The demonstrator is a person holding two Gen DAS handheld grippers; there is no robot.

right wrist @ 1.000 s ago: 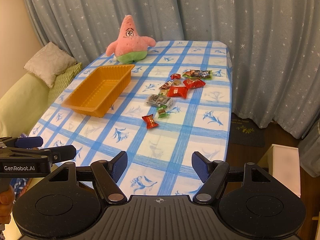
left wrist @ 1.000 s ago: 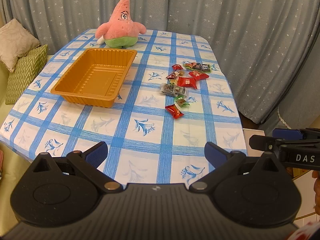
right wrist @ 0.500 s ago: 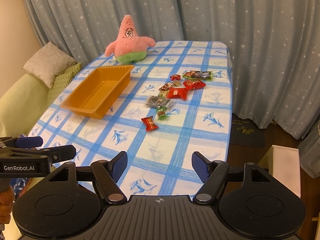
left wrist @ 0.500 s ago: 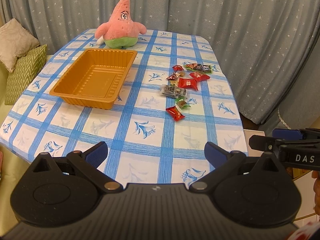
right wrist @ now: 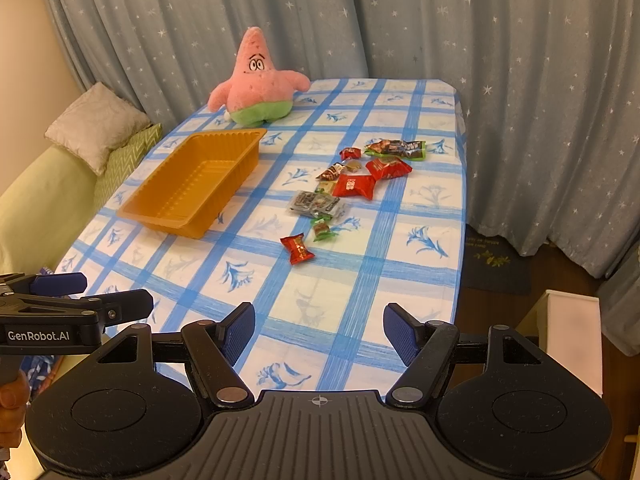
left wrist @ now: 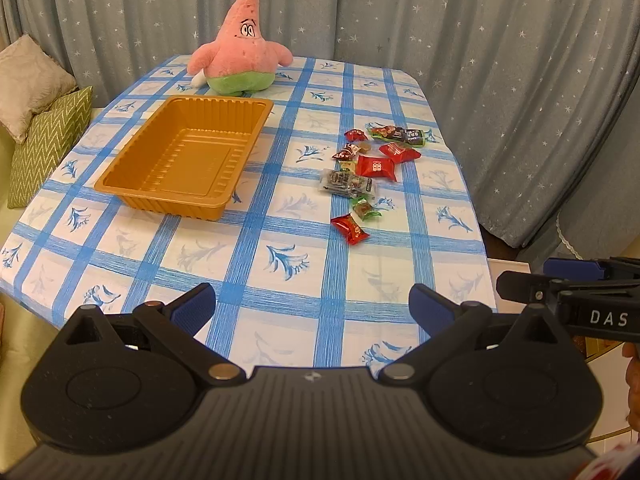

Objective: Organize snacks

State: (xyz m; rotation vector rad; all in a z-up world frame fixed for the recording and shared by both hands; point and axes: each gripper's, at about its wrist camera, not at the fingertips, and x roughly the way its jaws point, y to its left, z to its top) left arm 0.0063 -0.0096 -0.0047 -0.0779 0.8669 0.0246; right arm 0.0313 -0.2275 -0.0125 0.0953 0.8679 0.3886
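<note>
An empty orange plastic tray [left wrist: 120, 184] [right wrist: 138, 210] rests on the left half of a blue-checked table. To its right lies a loose group of several wrapped snacks [left wrist: 372, 168] [right wrist: 352, 184]; nearest me is a small red packet [left wrist: 350, 230] [right wrist: 297, 248], with a green sweet [left wrist: 364, 209] [right wrist: 322, 230] just behind it. My left gripper [left wrist: 312, 306] is open over the table's near edge, nothing between its fingers. My right gripper [right wrist: 319, 330] is open too, near the same edge and well short of the snacks.
A pink star-shaped plush toy [left wrist: 240, 56] [right wrist: 260, 84] sits at the table's far end before star-print curtains. Cushions [left wrist: 36, 116] lie on a green sofa to the left. A white box [right wrist: 568, 340] stands on the floor to the right.
Both views have crept slightly back and up from the table; the snacks and tray look a little farther off. Both grippers stay open and nothing on the table has moved.
</note>
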